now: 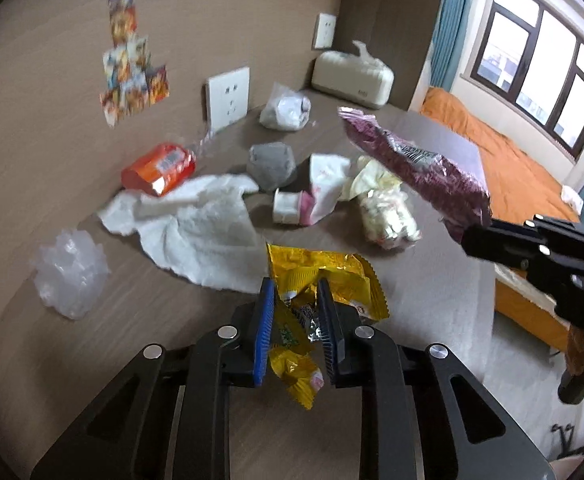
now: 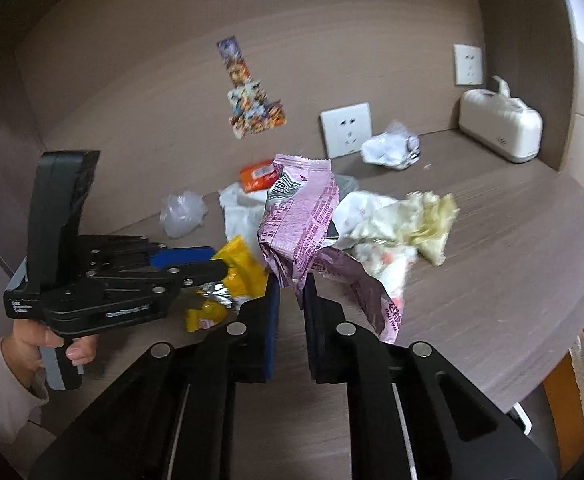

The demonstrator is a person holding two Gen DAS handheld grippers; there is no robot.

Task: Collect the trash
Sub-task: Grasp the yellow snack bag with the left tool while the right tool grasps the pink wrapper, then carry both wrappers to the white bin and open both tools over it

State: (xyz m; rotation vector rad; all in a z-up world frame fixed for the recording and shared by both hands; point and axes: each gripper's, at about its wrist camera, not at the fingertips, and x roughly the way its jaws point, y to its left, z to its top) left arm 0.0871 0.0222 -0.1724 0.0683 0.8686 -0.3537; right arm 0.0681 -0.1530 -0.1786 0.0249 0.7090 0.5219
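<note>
A: Left gripper [image 1: 295,320] status?

B: Jaws nearly closed, clamped on the yellow wrapper [image 1: 323,280]. Wrapper sits between the blue pad and the black pad; crumpled top sticks out past the fingertips, a tail hangs below the pads. It's off the desk [image 1: 431,292].

A: Right gripper [image 2: 292,280]?

B: Closed tight on the purple wrapper [image 2: 299,216]. Pinched at its lower edge; most of the pack stands above and beyond the fingertips, one flap trails down to the right. In the left view it hangs in the air at right, pack slanting up and to the left from the fingers, clear of the desk.

A: Relative position of the two?

B: Side by side. From the right wrist view the left gripper is just left and near, with the yellow wrapper close to the purple one. A hand [image 2: 48,340] in a pale sleeve holds its handle.

A: What's left on the desk?

B: Orange pack [image 1: 160,168] far left, white tissue [image 1: 196,236] in front of it, clear plastic [image 1: 70,272] near left, grey wad [image 1: 272,166] centre, small white cup [image 1: 286,206], pink-white wrapper [image 1: 323,188], cream bag [image 1: 387,216] to the right, a bagged white lump [image 1: 286,112] far by the socket [image 1: 228,96]. Beige box [image 1: 351,74] in the far corner.

A: Blur?

B: Some; print is unreadable.
</note>
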